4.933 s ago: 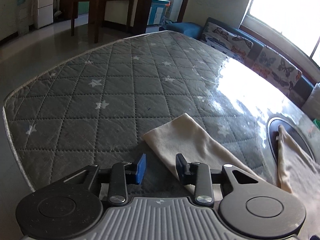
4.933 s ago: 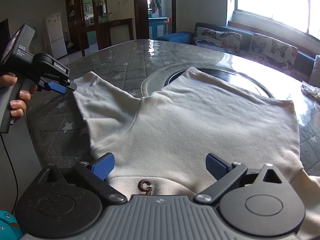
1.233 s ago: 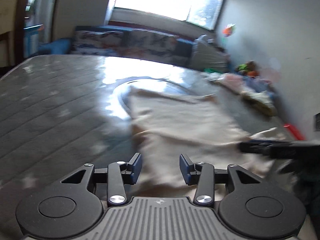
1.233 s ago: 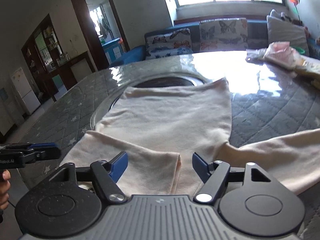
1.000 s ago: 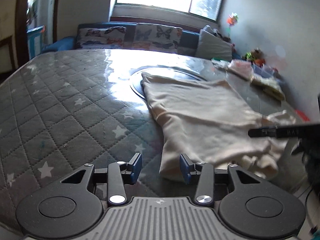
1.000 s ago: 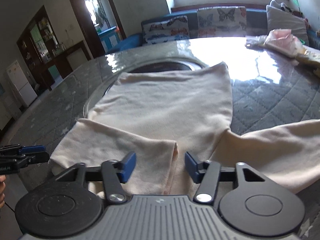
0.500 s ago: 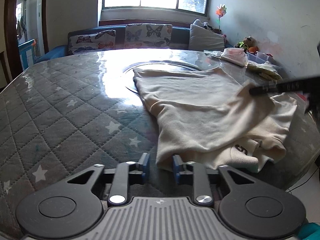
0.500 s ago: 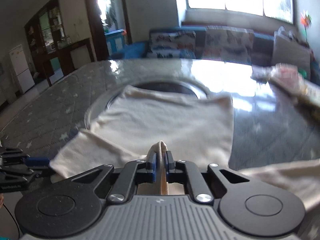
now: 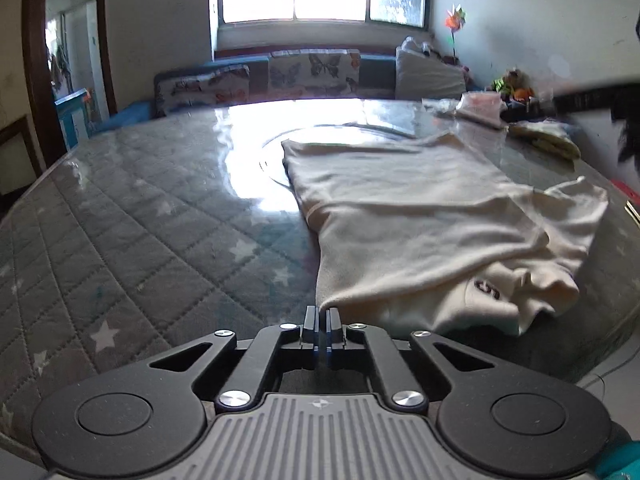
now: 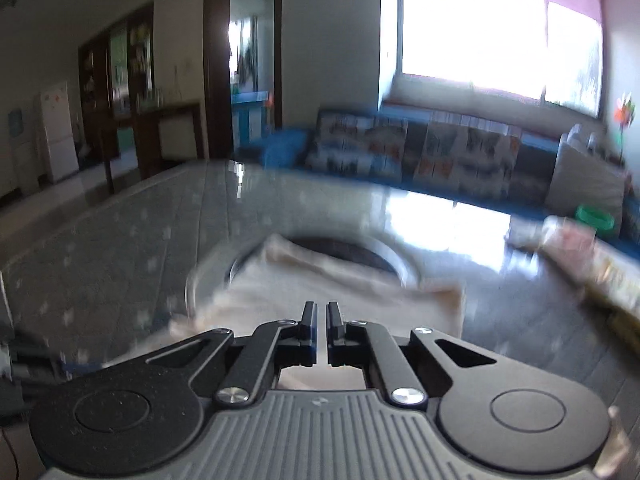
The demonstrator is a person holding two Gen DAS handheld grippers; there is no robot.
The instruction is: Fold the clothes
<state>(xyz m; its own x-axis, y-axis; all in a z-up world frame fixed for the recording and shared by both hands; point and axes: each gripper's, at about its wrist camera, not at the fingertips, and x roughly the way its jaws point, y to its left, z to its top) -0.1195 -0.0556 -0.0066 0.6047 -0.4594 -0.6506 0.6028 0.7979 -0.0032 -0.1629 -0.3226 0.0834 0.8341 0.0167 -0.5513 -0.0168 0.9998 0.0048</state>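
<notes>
The cream sweatshirt (image 9: 420, 216) lies on the quilted, star-printed tabletop (image 9: 132, 216), its long axis running from the near edge toward the far window, hem at the far end by the round inset (image 9: 272, 148) and collar end bunched at the near right. The left tongs (image 9: 321, 314) are pressed together on the garment's near left corner. The right tongs (image 10: 321, 310) are nearly closed; that view is blurred, so they seem to pinch cream cloth (image 10: 340, 284), though this is uncertain.
</notes>
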